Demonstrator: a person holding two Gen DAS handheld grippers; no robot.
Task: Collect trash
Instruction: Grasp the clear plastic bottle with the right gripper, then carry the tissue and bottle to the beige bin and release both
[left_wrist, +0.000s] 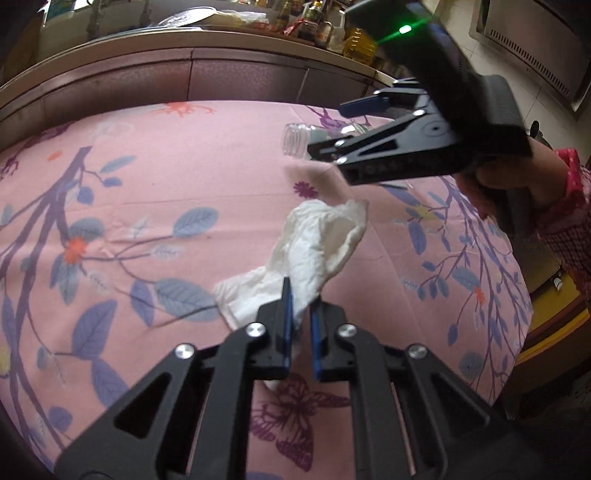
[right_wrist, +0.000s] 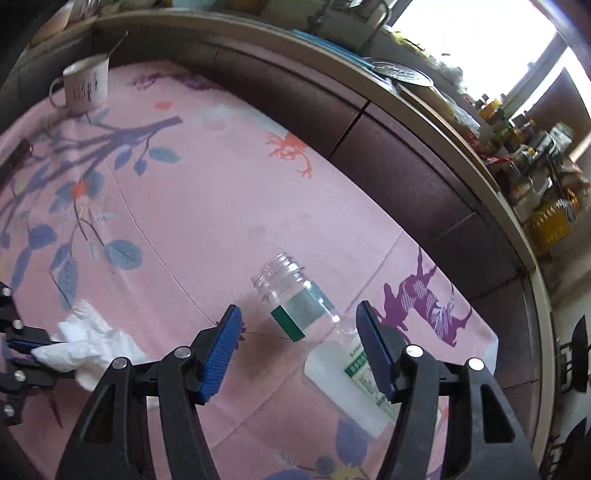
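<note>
1. Two bits of trash on the table (right_wrist: 221, 192) with the pink cloth: a white tissue (left_wrist: 317, 240) and a clear bottle (right_wrist: 295, 310).
2. Tissue: crumpled, flat on the cloth near the middle of the table. Soft and loose, so easy to pinch by one end.
3. Left gripper (left_wrist: 300, 299): tongs closed tight on the near end of the tissue, with the paper squeezed between the blue pads. Held by the end, most likely to lift the whole piece off the cloth in one go.
4. Bottle: on its side, no cap, close to the right end of the table and not far from the far edge, open mouth away from the right gripper (right_wrist: 297, 314). Lying down, so free to roll; best caught across the round body.
5. Right gripper: tongs wide open, one blue pad on each side of the bottle, not pressing on it. Kept wide to fit round the fat body. Hard to tell how high above the bottle.
6. White mug (right_wrist: 86, 86) at the far left corner: upright, well apart from both bits of trash, probably not trash, so best left alone.
7. No bin in view, so no telling where to drop the trash.
</note>
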